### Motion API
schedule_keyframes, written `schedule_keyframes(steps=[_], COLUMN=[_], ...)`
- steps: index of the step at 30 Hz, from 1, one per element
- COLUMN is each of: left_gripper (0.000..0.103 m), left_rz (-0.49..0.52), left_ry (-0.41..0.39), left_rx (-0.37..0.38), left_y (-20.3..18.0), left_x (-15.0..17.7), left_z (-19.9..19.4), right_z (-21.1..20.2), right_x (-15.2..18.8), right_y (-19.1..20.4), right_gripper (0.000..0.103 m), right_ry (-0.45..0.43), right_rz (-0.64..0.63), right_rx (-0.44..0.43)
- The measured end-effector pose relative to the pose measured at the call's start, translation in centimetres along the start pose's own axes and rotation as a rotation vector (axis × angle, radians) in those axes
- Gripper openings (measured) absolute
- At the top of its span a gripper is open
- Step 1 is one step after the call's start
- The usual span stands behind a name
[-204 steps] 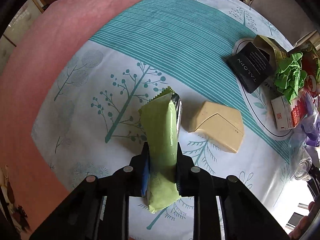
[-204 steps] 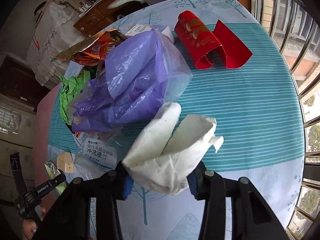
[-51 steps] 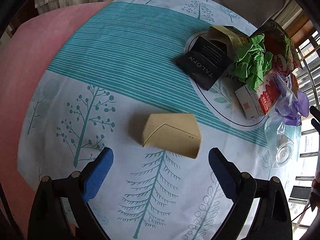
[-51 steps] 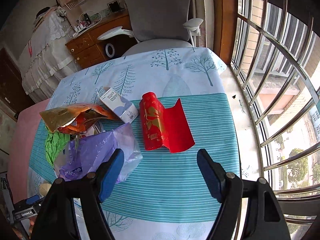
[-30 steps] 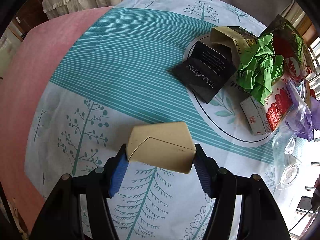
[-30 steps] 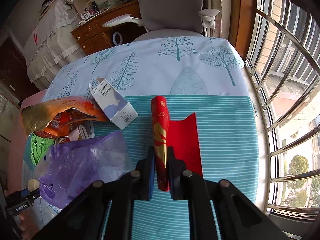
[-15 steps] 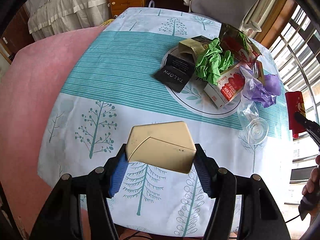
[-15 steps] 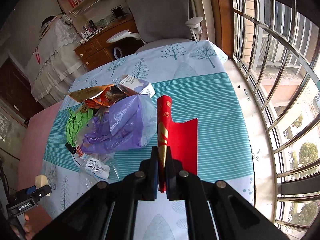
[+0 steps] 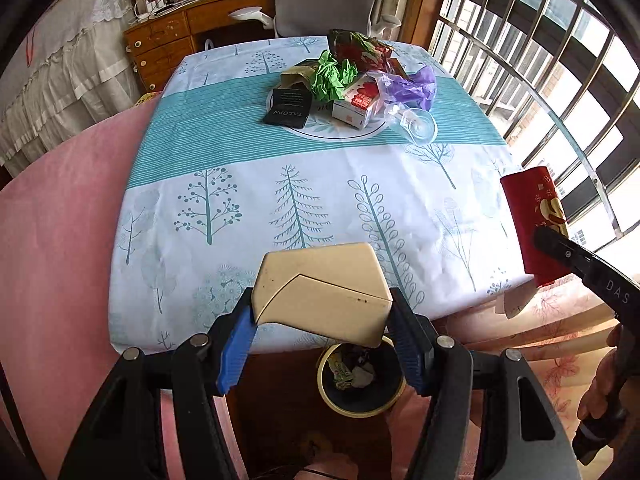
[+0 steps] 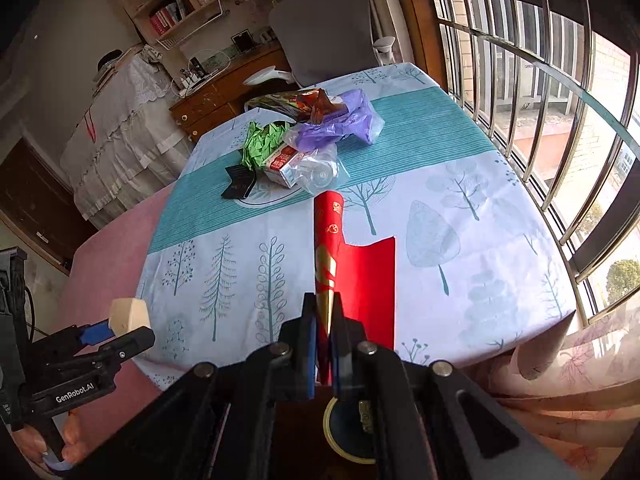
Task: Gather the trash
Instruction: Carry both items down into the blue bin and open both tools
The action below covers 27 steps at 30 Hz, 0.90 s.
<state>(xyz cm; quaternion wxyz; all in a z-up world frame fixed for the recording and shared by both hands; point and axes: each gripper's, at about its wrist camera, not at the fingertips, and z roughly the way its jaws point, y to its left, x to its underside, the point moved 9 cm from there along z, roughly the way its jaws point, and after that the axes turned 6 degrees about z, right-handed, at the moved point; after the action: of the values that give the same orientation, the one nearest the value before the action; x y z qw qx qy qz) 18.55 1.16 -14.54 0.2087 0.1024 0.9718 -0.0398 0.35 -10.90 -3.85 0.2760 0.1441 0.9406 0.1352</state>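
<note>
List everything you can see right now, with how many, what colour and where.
beige carton: one, held in left gripper jaws, above bin
red envelope: one, red and gold, pinched in right gripper jaws
bin: one, yellow rim, floor below table edge
trash pile: several pieces, green, purple, red, black, clear, far on table
tablecloth: one, white and teal, tree print
office chair: one, grey, behind table
left gripper: black, blue pads
right gripper: black, shut
</note>
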Motion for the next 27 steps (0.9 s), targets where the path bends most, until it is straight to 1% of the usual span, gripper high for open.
schedule_keyframes(steps=[4,8,10,13,16,20,27], left_gripper=[0.061,0.061,0.061,0.061,0.061,0.061,0.061], left_rz=[0.072,0.122,0.136,0.127,0.12,0.103,0.071], left_ry=[0.024,0.067,0.082,0.121,0.173,0.242,0.344], left_rx=[0.027,0.059,0.075,0.11,0.133,0.148,0.13], left_y=[-0.7,-1.8,-2.5,-3.5,-4.6,-6.1,-8.0], left_x=[4.2,8.0,9.7,12.1,14.7,18.0,23.6], left_z=[-1.2,-1.6,-1.5,-0.5,1.5,5.4,16.3], right_z=[-1.4,-2.1,-2.1,-1.6,-0.4,3.0,12.0], right_x=[6.3,11.7,14.1,17.2,19.9,23.5,30.2], right_y=[1.3,1.3,1.2,0.8,-0.5,-3.4,-9.2], right_gripper=[0.005,0.005,0.005,0.005,0.005,0.005,0.005], right_ry=[0.039,0.106,0.146,0.199,0.25,0.321,0.421], right_rz=[0.003,0.031,0.02,0.003,0.029,0.103,0.19], right_rx=[0.023,0.045,0.06,0.085,0.09,0.095,0.094])
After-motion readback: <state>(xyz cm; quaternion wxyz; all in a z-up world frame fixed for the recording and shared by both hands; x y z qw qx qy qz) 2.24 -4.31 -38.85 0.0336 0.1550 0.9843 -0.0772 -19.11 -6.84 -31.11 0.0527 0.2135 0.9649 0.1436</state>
